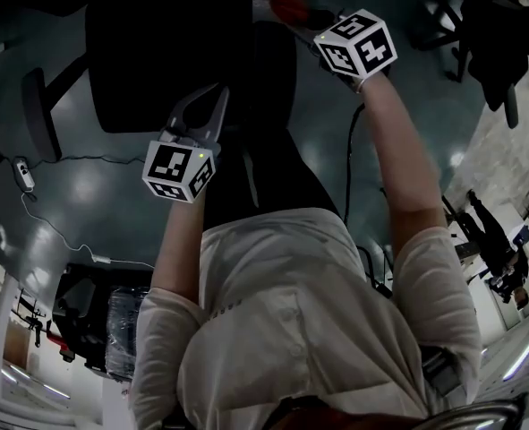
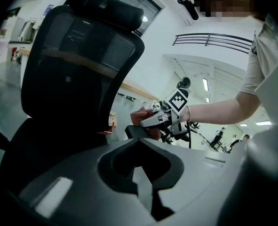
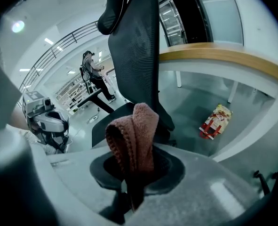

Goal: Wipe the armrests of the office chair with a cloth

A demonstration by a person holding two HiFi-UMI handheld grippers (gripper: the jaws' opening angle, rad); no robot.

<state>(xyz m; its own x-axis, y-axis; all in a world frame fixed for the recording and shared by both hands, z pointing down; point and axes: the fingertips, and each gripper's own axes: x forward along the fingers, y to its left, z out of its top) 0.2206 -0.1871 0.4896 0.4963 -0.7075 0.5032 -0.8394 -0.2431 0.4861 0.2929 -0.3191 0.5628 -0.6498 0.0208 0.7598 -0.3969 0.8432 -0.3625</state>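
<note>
A black mesh-backed office chair (image 2: 77, 69) stands in front of me; its seat (image 1: 157, 52) shows in the head view. My right gripper (image 1: 300, 21) is shut on a reddish-brown cloth (image 3: 134, 135). In the left gripper view that cloth (image 2: 141, 118) rests on the chair's far armrest (image 2: 135, 132), with the right gripper (image 2: 162, 117) over it. The other armrest (image 1: 38, 110) lies bare at the left. My left gripper (image 1: 212, 97) hovers near the seat's edge, its jaws together with nothing between them (image 2: 143, 185).
A cable and a power block (image 1: 22, 173) lie on the grey floor at the left. Other chairs (image 1: 488, 34) stand at the far right, with people (image 1: 492, 231) farther off. A red-and-yellow packet (image 3: 215, 121) lies under a wood-topped counter (image 3: 223, 58).
</note>
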